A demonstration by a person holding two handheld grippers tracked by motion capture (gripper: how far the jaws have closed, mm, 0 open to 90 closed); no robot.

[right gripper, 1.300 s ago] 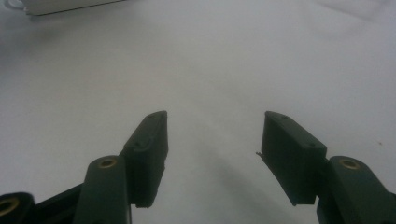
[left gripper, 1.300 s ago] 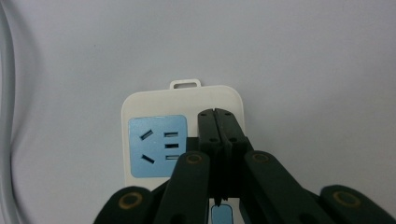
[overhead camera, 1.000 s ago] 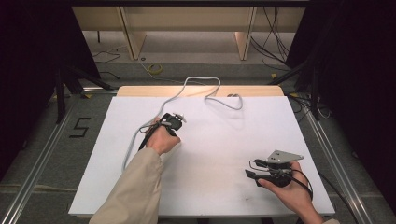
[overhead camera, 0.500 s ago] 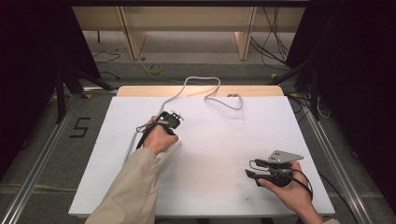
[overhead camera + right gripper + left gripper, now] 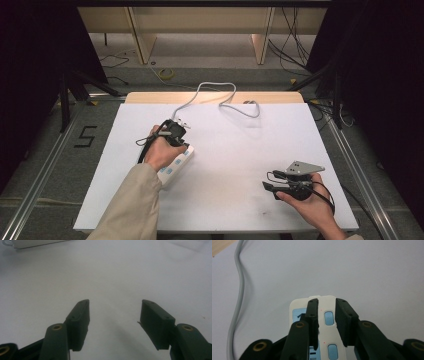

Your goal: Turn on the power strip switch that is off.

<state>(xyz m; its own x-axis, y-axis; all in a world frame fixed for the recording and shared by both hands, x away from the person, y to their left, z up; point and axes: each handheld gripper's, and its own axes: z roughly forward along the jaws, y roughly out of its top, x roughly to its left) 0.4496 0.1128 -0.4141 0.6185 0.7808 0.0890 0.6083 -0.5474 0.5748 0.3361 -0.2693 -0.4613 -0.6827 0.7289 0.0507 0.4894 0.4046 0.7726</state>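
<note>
Left tongs (image 5: 327,322) slightly apart, poised over power strip (image 5: 322,315) switches. Right tongs (image 5: 113,322) wide apart, empty, on surface (image 5: 240,150). Risk: strip slides unbraced, cord (image 5: 215,95) drags.

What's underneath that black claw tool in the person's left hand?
A white power strip with pale blue switches lies on the white table under the left gripper. Its jaws stand apart over one switch. The strip's near end is covered by hand and gripper.
</note>
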